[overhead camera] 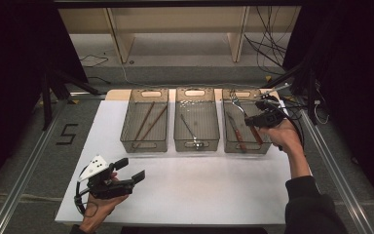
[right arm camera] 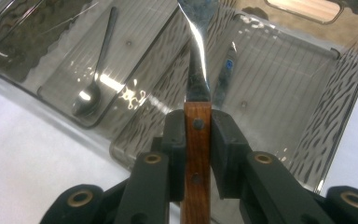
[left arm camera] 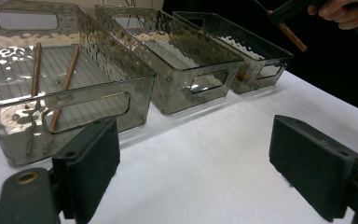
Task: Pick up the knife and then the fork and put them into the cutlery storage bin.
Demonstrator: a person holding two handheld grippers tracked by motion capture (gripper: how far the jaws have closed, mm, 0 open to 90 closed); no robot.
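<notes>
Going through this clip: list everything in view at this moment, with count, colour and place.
Bins: 3, smoky clear plastic, in a row at the table's far edge: left bin, middle bin, right bin.
Chopsticks: 2, brown wood, lying in the left bin.
Spoon: 1, silver metal, lying in the middle bin.
Fork: 1, steel with a brown wooden handle, held above the right bin.
Knife: 1, brown wooden handle, lying in the right bin.
Table: 1, white top.
Shelf unit: 1, pale wood, behind the table.
Left gripper: 1, black, jaws open, over the table's near left.
Right gripper: 1, black, shut on the fork's handle.
</notes>
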